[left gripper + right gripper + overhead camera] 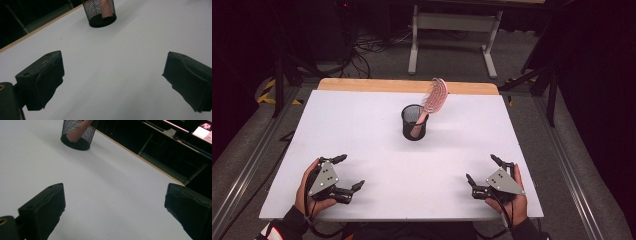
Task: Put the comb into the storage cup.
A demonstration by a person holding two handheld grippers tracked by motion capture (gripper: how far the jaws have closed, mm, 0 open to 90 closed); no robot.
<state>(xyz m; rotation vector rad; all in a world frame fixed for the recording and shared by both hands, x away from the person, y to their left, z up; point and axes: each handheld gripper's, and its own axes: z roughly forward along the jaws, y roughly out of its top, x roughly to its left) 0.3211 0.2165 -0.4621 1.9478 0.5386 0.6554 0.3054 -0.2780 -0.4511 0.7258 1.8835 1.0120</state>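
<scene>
The pink hairbrush [432, 100] stood handle-down in a black mesh cup [414, 122] near the middle of the white table [377, 130], toward its far side. Its bristled head leaned to the right above the cup's rim. In the high view, the left gripper [350, 172] rested near the table's near-left corner, held in the person's left hand [309, 192], its jaws spread wide with nothing between them. The right gripper [482, 169] lay near the near-right corner in the right hand [514, 197], its jaws likewise parted and empty. Both grippers were well apart from the cup and from each other.

In the left gripper view, the two black jaws stood far apart over bare white tabletop. The mesh cup [101, 13] sat farther off at the top, with the brush's pink handle [106, 10] visible through the mesh.

In the right gripper view, the jaws were again wide open above the table [100, 190]. The cup [77, 135] stood at the upper left, the pink handle [80, 128] slanting inside it, close to the table's wooden far edge [140, 157].
</scene>
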